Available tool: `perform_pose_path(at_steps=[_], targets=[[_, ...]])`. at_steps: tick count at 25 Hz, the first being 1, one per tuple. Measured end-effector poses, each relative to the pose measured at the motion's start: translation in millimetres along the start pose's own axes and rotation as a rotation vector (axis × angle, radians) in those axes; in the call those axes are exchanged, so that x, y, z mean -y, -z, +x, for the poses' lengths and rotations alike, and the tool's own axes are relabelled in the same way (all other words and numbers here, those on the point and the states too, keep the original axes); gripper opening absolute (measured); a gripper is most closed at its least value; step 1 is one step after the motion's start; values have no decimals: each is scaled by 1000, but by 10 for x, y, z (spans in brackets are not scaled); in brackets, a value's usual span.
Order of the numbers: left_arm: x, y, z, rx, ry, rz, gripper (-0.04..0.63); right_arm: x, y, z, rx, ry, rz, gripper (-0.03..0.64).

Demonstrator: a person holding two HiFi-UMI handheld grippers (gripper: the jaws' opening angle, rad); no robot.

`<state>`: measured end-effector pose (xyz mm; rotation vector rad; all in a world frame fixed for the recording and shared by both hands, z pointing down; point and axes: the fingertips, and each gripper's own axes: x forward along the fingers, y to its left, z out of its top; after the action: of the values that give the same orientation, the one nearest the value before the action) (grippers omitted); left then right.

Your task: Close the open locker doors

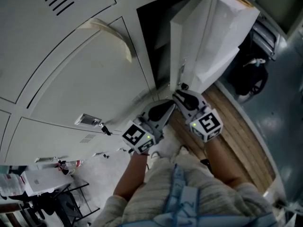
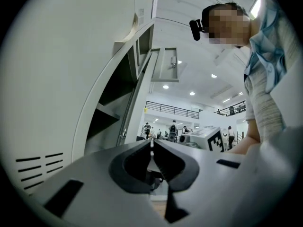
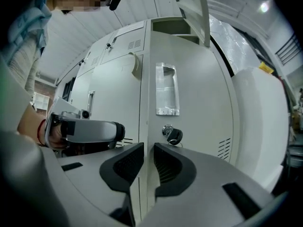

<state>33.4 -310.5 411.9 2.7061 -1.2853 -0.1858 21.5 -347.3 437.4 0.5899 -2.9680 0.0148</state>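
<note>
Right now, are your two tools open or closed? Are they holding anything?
Left tool: closed, holding nothing.
Right tool: closed, holding nothing.

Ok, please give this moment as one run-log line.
left gripper: shut, empty | right gripper: nearly shut, empty | locker door: open, close ahead of both grippers

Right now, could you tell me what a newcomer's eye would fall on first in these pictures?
The open locker door stands ajar at the head view's upper middle, with a dark interior beside it. The left gripper and right gripper meet at its lower edge, fingers drawn together with nothing held. In the right gripper view, a key sits in a door's lock just above the fingers.
</note>
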Motion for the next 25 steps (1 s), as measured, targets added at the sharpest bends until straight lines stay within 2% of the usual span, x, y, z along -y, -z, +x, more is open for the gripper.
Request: perform_pose_path(at_steps=[17,25], targets=[[-311,36,-203,4,-101,-18,3,18,130,548,10,-81,-10,69],[-430,82,-216,3,-133,-34,3,-21,108,710,-26,-125,27,69]])
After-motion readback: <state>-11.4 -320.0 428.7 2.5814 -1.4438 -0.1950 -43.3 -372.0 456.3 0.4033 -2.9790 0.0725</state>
